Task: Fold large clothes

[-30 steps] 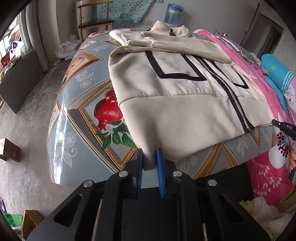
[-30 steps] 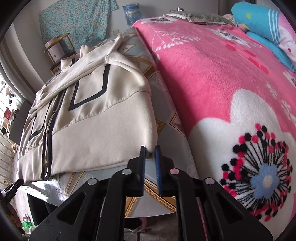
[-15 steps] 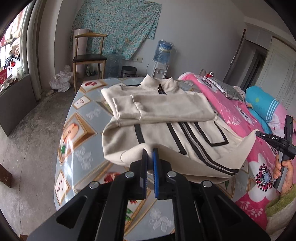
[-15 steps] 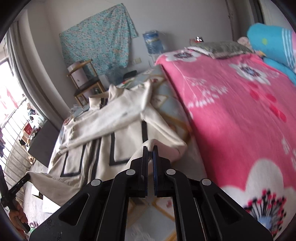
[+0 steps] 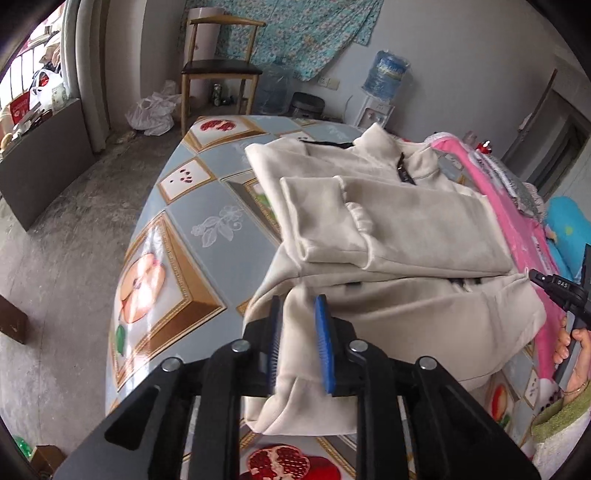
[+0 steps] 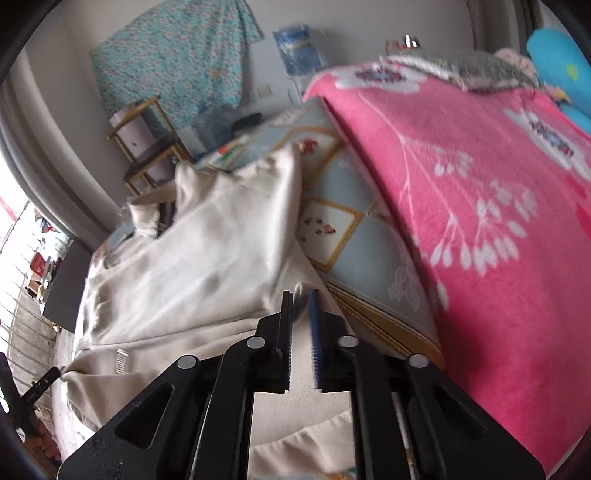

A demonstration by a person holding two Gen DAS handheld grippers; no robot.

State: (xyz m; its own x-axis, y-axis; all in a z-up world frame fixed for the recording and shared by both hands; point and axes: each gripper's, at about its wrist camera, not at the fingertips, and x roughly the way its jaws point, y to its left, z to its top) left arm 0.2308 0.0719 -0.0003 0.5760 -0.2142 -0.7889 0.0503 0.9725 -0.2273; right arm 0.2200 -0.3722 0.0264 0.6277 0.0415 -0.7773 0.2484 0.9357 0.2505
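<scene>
Cream fleece zip-up jacket (image 5: 399, 236) lying on bench with glossy fruit-print oilcloth (image 5: 207, 236), collar toward far wall, both sleeves folded across chest. Lower hem doubled up over body, reaching just below sleeves.

Left tongs (image 5: 300, 314): blue-padded jaws parted, with a thick fold of hem fabric standing between them. Cloth fills the gap but pads not visibly squeezing it. Cannot tell whether gripping or let go.

Right tongs (image 6: 302, 306): jaws parted a little, a blurred tip of cream fabric between pads at fingertip level. Frame motion-blurred. Cannot tell if pinched or released. Same tongs visible at right edge of left-wrist view (image 5: 554, 286), held in person's hand (image 5: 576, 350), at hem's opposite corner.

Pink flowered fleece blanket (image 6: 480, 206) on bed, directly beside bench on right. Blue pillow (image 6: 557, 62) at far end of bed.

Wooden chair with dark seat (image 5: 218, 66) and blue water-cooler bottle (image 5: 386, 75) by far wall, below hanging floral cloth (image 5: 295, 33).
</scene>
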